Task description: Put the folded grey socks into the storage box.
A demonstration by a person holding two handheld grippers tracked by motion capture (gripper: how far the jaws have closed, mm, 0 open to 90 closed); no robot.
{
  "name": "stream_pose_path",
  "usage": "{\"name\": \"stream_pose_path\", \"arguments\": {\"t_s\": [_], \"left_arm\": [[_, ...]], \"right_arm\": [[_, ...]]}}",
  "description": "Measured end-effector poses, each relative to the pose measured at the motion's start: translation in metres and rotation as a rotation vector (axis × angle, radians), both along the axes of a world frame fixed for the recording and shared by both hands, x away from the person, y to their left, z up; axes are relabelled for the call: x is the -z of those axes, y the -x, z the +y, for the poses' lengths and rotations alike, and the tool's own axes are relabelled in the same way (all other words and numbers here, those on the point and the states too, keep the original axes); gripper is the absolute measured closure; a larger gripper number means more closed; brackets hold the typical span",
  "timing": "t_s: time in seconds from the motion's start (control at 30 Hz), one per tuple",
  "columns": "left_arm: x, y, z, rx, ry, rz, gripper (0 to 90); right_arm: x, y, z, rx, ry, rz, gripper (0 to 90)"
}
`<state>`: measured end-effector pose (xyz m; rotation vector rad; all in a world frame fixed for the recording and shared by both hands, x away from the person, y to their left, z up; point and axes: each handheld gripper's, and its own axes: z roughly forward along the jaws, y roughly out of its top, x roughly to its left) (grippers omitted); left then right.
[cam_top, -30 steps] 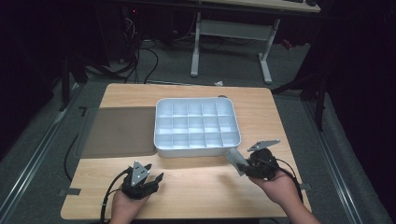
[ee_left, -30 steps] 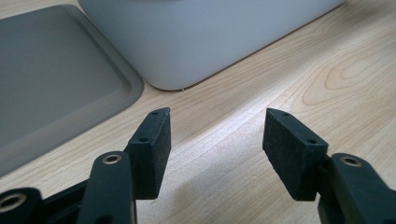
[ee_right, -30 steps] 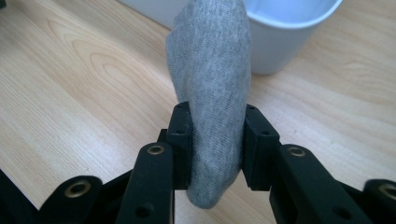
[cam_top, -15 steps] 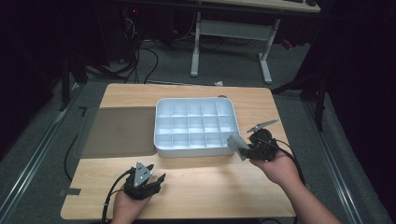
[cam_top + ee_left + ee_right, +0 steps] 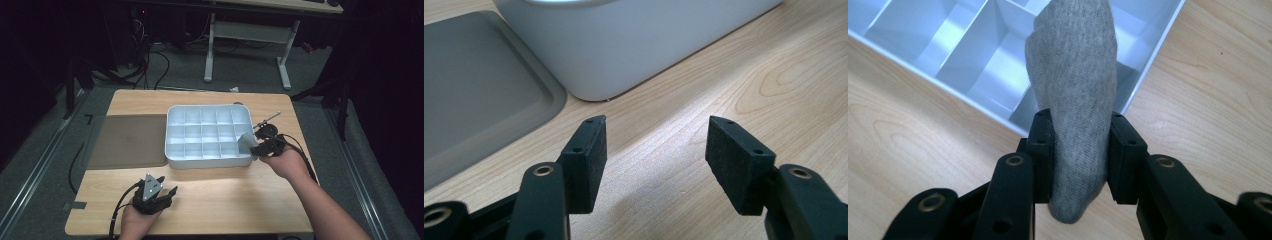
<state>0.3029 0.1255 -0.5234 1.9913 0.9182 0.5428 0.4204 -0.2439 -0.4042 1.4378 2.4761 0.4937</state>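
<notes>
The right gripper [image 5: 1075, 145] clamped a grey sock [image 5: 1073, 95] over the tray [image 5: 172, 150]; best lowered squarely into one compartment; the left gripper [image 5: 654, 150] gaped empty.

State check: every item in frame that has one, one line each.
Right tongs: shut on the grey sock, held over the tray's near right corner.
Grey sock: rolled up, pinched between the pads, off the table.
Left tongs: open, nothing between the pads, low over the table.
White divided tray: flat on the table, visible compartments empty.
Grey mat: flat, bare, left of the tray.
</notes>
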Motion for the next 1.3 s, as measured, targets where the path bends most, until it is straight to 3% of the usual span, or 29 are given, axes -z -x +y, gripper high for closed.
{"name": "stream_pose_path", "arguments": {"t_s": [0.3, 0.47, 0.63, 0.73, 0.77, 0.8, 1.3], "left_arm": [[0.000, -0.001, 0.000, 0.002, -0.004, 0.007, 42.2], [0.000, -0.001, 0.001, 0.000, -0.004, 0.005, 42.1], [0.001, -0.001, 0.001, 0.003, -0.007, 0.009, 42.1], [0.001, -0.001, 0.000, 0.002, -0.008, 0.009, 42.1], [0.002, -0.002, 0.000, 0.001, -0.012, 0.009, 42.1], [0.002, -0.002, 0.000, 0.002, -0.014, 0.010, 42.0], [0.002, -0.001, 0.000, 0.001, -0.016, 0.011, 41.9]], "right_arm": [[0.008, -0.023, 0.013, 0.008, 0.072, 0.041, 70.1], [0.013, -0.028, 0.020, -0.005, 0.130, 0.074, 70.5], [0.021, -0.031, 0.024, -0.015, 0.152, 0.100, 71.0], [0.023, -0.033, 0.024, -0.020, 0.151, 0.106, 71.0], [0.023, -0.032, 0.026, 0.013, 0.145, 0.125, 71.0], [0.024, -0.034, 0.024, -0.019, 0.149, 0.116, 71.1], [0.034, -0.039, 0.019, -0.016, 0.106, 0.170, 71.1]]}}
